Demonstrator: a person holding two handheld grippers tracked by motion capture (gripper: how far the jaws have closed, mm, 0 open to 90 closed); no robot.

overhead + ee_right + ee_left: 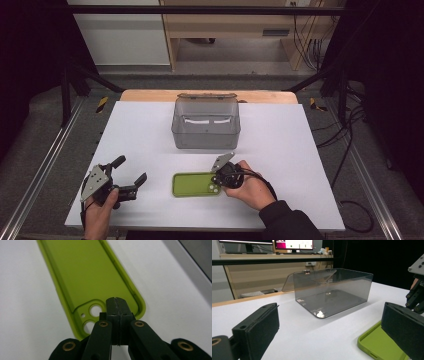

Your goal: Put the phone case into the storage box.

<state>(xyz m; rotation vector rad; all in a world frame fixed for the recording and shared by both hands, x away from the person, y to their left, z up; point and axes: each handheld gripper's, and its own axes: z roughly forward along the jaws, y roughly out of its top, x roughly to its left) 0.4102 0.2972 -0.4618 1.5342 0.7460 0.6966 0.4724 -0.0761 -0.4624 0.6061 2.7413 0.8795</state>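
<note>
While the left tool point(131, 181) waits with jaws wide at the worktop's point(280, 135) seven o'clock, the right tool point(218, 179), jaws pressed together with nothing between them, rests its tip on the camera-cutout end of the green phone case point(192, 184), apparently to nudge it. At twelve o'clock the clear lidded box point(206, 125) stands open.

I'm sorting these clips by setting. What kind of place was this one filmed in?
Probably a lab or workshop recording station, not a home: a white table framed by metal rails, loose cables on the floor, computer monitors on a bench behind, and a staged clear box and green phone case.
</note>
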